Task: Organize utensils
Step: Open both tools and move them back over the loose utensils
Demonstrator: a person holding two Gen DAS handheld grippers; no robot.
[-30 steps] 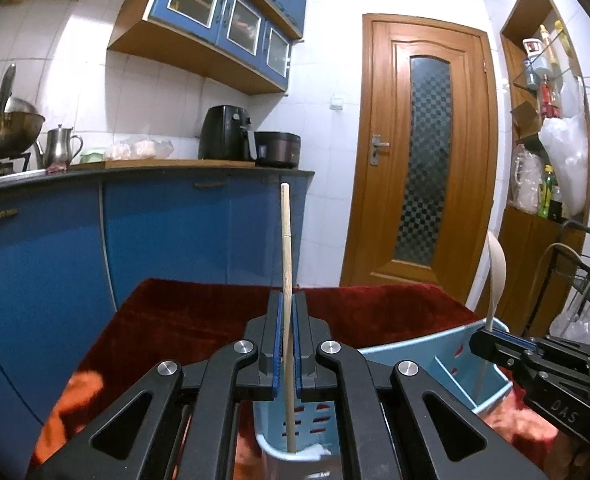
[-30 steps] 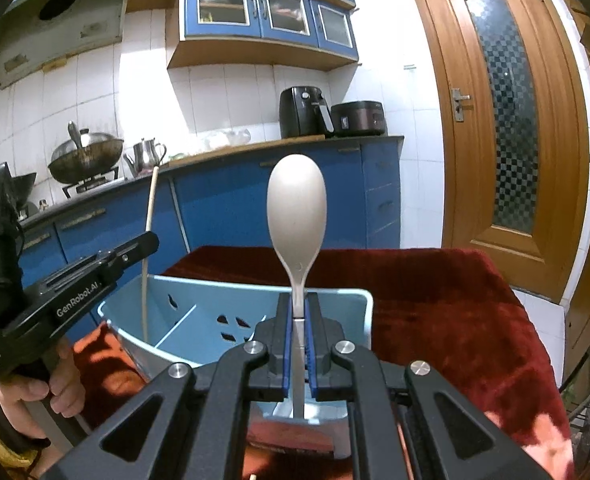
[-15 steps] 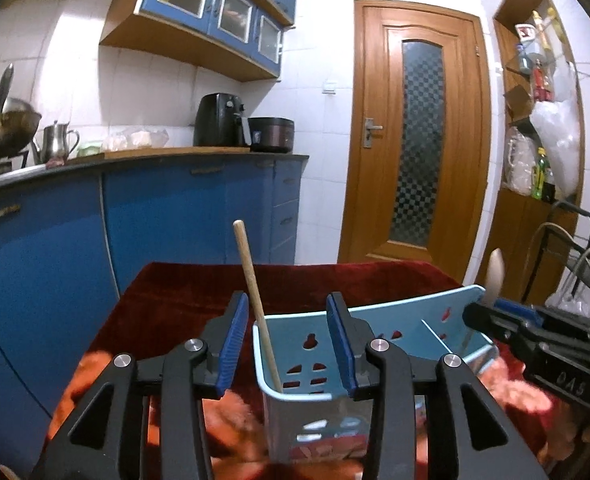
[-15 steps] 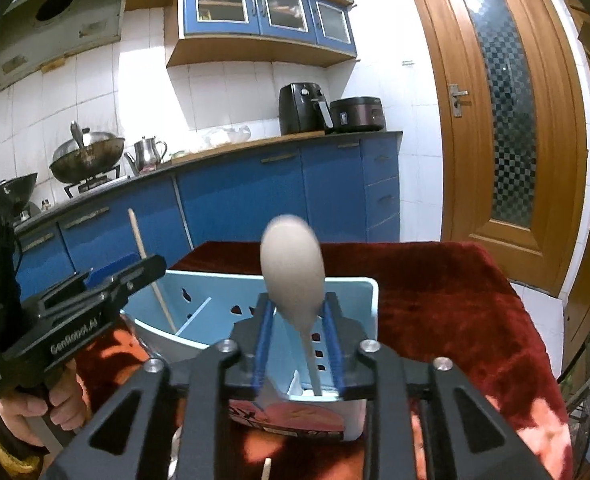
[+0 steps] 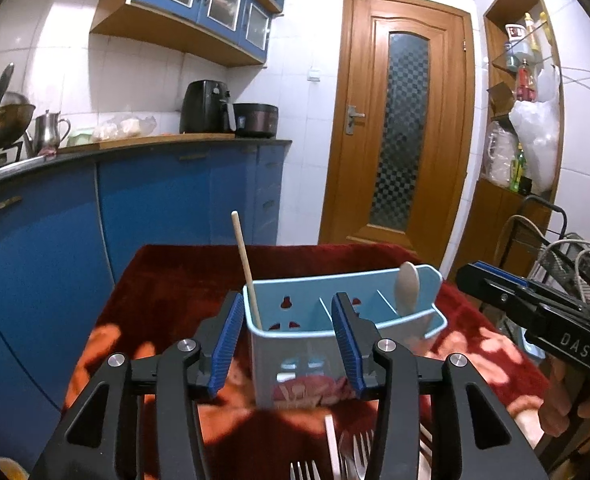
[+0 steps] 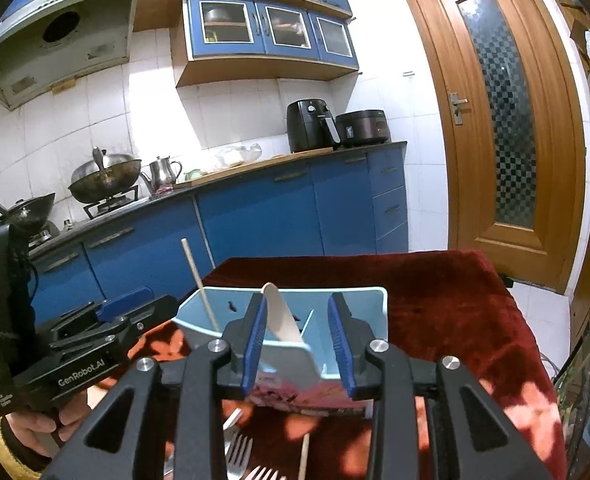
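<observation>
Both grippers [image 5: 288,342] [image 6: 297,345] gape; caddy [image 5: 347,344] holds one chopstick [image 5: 246,266], one spoon [image 5: 407,289].

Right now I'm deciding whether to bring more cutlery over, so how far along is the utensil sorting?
Partly done. The chopstick leans in the left end compartment of the blue caddy, and the spoon stands near its right end. Nothing is in hand: the left gripper and right gripper are both open. Left to do: the forks and another chopstick lying in front of it.

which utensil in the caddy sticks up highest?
The wooden chopstick, leaning in the blue caddy's left end compartment. Its tip rises well above the rim; the pale spoon in the right compartment barely clears it.
</observation>
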